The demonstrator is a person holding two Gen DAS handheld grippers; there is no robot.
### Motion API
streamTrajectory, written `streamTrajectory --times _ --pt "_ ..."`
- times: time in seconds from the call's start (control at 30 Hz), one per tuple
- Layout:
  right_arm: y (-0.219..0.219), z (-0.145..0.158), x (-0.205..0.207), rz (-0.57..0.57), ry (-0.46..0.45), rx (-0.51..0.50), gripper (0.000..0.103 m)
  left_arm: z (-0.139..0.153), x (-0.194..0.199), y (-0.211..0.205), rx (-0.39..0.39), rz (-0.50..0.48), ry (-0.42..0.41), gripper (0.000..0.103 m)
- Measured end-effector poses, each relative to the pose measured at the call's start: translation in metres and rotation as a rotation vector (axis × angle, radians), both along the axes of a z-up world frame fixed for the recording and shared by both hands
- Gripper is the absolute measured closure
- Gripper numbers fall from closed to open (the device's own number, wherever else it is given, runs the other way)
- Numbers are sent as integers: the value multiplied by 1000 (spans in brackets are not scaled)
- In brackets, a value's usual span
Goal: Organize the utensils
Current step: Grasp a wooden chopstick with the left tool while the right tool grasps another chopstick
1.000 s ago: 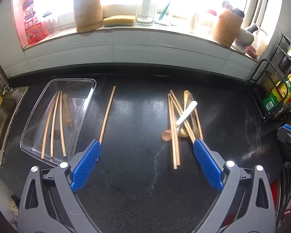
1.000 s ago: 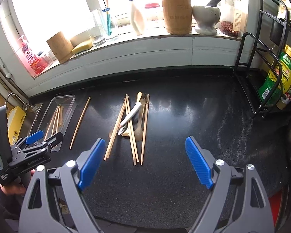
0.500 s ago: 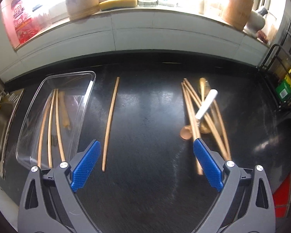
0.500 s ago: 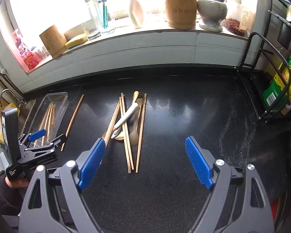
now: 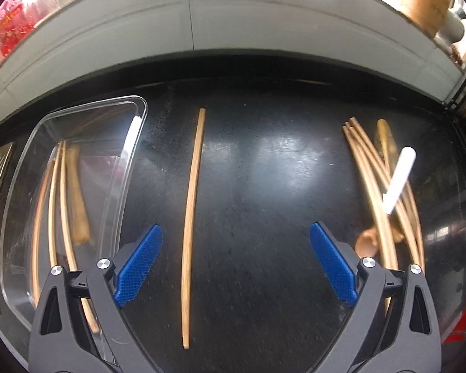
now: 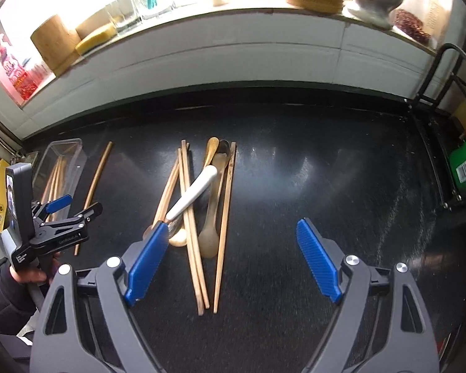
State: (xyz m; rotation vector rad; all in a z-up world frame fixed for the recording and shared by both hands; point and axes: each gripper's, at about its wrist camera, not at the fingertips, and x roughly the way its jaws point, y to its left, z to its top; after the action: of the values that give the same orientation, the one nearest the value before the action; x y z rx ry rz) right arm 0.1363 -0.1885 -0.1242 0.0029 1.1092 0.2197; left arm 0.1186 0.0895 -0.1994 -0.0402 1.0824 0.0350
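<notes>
Left gripper [image 5: 235, 261] wide open, empty, above single wooden chopstick [image 5: 192, 217] just right of clear plastic tray [image 5: 133, 143]. Right gripper [image 6: 230, 261] open too, empty. Few chopsticks already in tray; mixed pile of chopsticks and spoons [image 6: 198, 211] further right, unsorted.

Both grippers have come down closer to the black stone counter [image 6: 310, 171]. The left gripper [image 5: 235, 264], jaws wide, now straddles the single loose wooden chopstick [image 5: 192, 217] lying just right of the clear plastic tray [image 5: 133, 143]. The right gripper [image 6: 231, 261], equally wide, has dropped toward the heap of wooden chopsticks and spoons [image 6: 202, 211], its left pad now overlapping the heap's near-left end.
</notes>
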Motion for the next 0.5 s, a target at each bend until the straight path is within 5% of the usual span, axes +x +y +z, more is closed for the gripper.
streamTrajectory --times 0.5 --pt "15 -77 35 10 94 -118 22 -35 10 -14 79 -76 5 10"
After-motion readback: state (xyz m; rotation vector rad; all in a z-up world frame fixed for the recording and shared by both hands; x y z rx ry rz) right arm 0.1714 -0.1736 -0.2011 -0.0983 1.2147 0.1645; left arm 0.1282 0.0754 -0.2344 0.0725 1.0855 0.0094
